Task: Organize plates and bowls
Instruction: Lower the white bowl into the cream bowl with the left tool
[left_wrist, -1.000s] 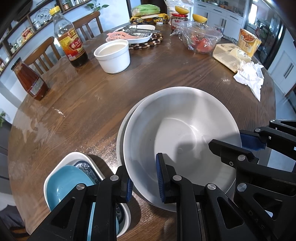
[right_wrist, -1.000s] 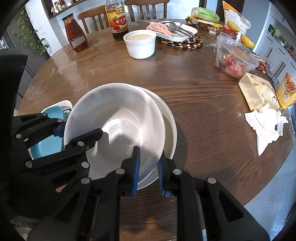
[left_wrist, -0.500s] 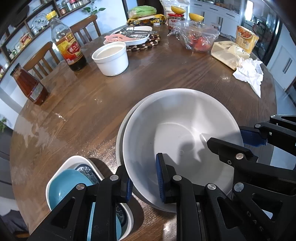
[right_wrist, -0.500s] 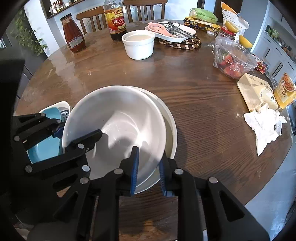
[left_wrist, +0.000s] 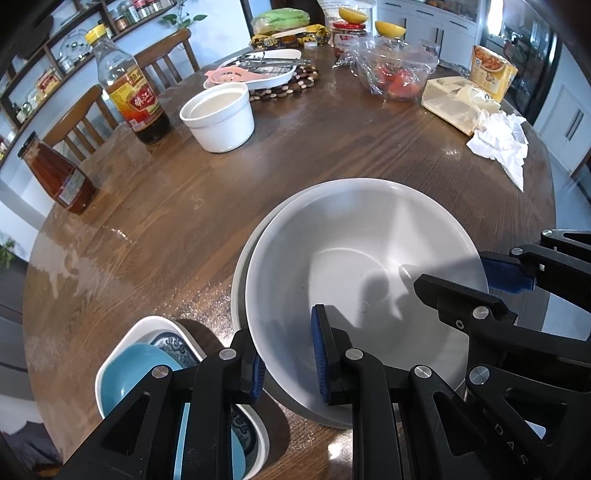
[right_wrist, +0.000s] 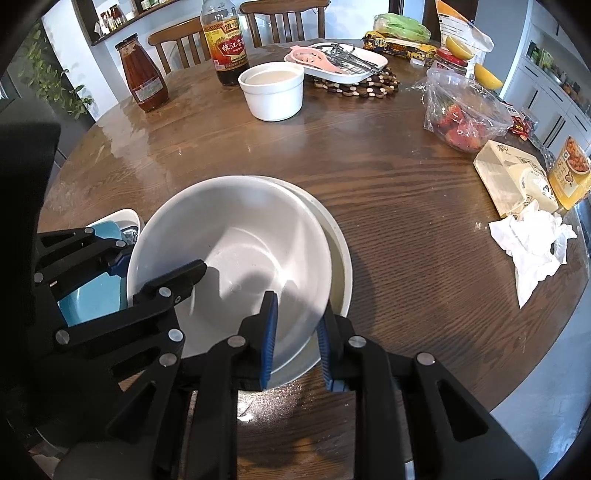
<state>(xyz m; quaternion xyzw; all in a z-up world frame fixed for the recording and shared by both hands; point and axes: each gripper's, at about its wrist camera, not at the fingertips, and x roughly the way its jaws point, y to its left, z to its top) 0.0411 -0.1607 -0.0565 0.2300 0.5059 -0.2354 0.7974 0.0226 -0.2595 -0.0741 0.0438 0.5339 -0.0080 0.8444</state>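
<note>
A large white bowl (left_wrist: 354, 258) (right_wrist: 236, 236) is held by both grippers over a second white bowl (left_wrist: 240, 273) (right_wrist: 338, 243) on the wooden table. My left gripper (left_wrist: 286, 358) is shut on the upper bowl's near-left rim, one pad inside and one outside. My right gripper (right_wrist: 295, 334) is shut on its near-right rim the same way. A blue dish (left_wrist: 125, 369) (right_wrist: 92, 295) lies in a white patterned plate (left_wrist: 147, 325) at the near left. A white ramekin (left_wrist: 219, 114) (right_wrist: 271, 88) stands farther back.
A vinegar bottle (left_wrist: 127, 85) (right_wrist: 225, 40) and a sauce bottle (left_wrist: 55, 173) (right_wrist: 142, 74) stand at the back left. A tray of utensils (left_wrist: 258, 66) sits on a trivet. A bag of strawberries (right_wrist: 461, 110), boxes (right_wrist: 517, 177) and crumpled tissue (right_wrist: 532, 243) lie to the right.
Both grippers have lifted the upper bowl slightly and drawn it toward the near edge. The grips have not changed.
</note>
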